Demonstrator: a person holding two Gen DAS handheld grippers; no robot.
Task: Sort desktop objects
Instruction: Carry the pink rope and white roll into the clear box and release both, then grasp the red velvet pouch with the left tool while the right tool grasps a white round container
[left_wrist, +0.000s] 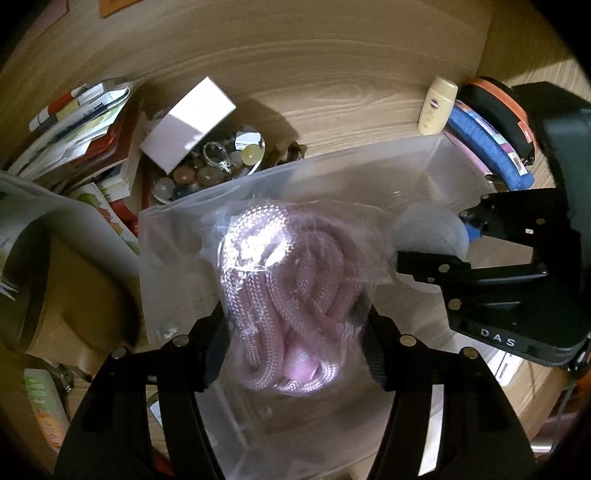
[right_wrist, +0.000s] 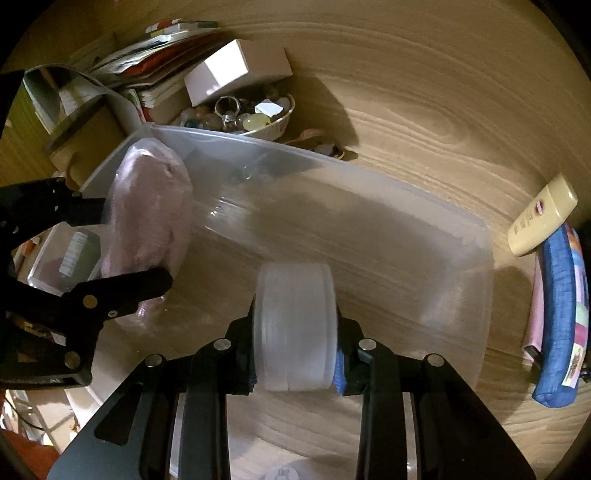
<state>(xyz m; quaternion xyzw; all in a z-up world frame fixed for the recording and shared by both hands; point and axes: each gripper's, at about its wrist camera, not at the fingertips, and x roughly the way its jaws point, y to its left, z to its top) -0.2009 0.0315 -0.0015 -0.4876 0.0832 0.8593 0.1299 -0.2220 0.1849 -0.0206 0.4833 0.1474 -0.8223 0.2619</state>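
Note:
My left gripper (left_wrist: 295, 332) is shut on a clear bag of pink rope (left_wrist: 291, 295) and holds it over the clear plastic bin (left_wrist: 177, 236). In the right wrist view the bag (right_wrist: 151, 210) hangs at the bin's left end, held by the left gripper (right_wrist: 122, 247). My right gripper (right_wrist: 295, 339) is shut on a white roll (right_wrist: 295, 325) above the bin (right_wrist: 424, 236). The right gripper (left_wrist: 439, 240) and the roll (left_wrist: 428, 232) also show in the left wrist view, over the bin's right side.
A bowl of beads (left_wrist: 207, 166) with a white box (left_wrist: 188, 125) on it stands behind the bin. Stacked books (left_wrist: 74, 133) lie at the left. A cream bottle (left_wrist: 436, 107) and a blue pouch (right_wrist: 561, 314) lie at the right on the wooden desk (right_wrist: 424, 110).

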